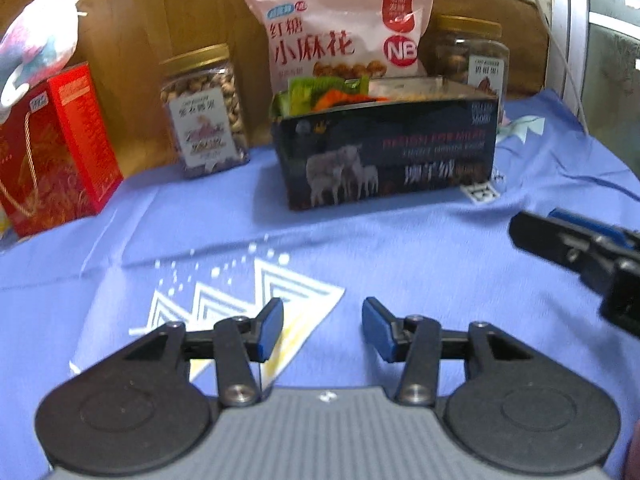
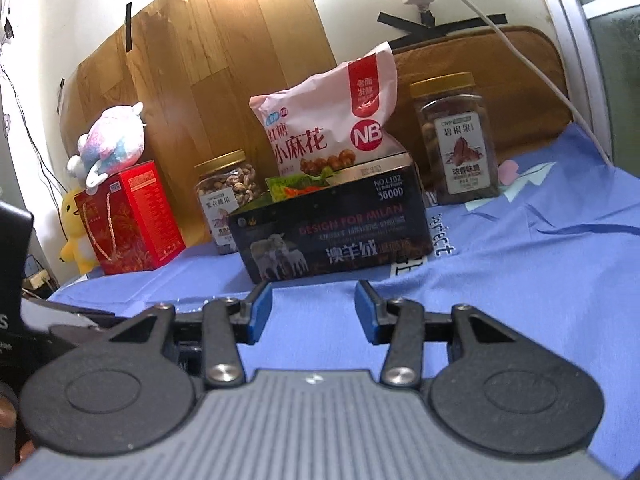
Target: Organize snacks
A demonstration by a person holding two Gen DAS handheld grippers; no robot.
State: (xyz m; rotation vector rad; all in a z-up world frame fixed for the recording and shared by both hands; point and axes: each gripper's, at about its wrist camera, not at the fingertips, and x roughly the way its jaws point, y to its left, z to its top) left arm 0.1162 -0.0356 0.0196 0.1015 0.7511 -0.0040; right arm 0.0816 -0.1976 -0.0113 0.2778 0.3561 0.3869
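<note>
A dark box with sheep pictures (image 1: pixel 392 152) (image 2: pixel 332 232) stands on the blue cloth and holds green and orange snack packets (image 1: pixel 320 94) (image 2: pixel 298 188). A pink snack bag (image 1: pixel 344 28) (image 2: pixel 332 120) leans behind it. A gold-lidded nut jar (image 1: pixel 204 112) (image 2: pixel 226 200) stands to its left and another jar (image 1: pixel 472 56) (image 2: pixel 456 140) to its right. My left gripper (image 1: pixel 322 330) is open and empty above the cloth, short of the box. My right gripper (image 2: pixel 314 312) is open and empty; it also shows at the right edge of the left wrist view (image 1: pixel 580 252).
A red gift box with cord handle (image 1: pixel 52 152) (image 2: pixel 128 220) stands at the left with a plush toy (image 1: pixel 36 48) (image 2: pixel 108 144) on top. A yellow plush (image 2: pixel 76 236) sits beside it. A wooden panel (image 2: pixel 200 60) and white cables (image 2: pixel 500 32) are behind.
</note>
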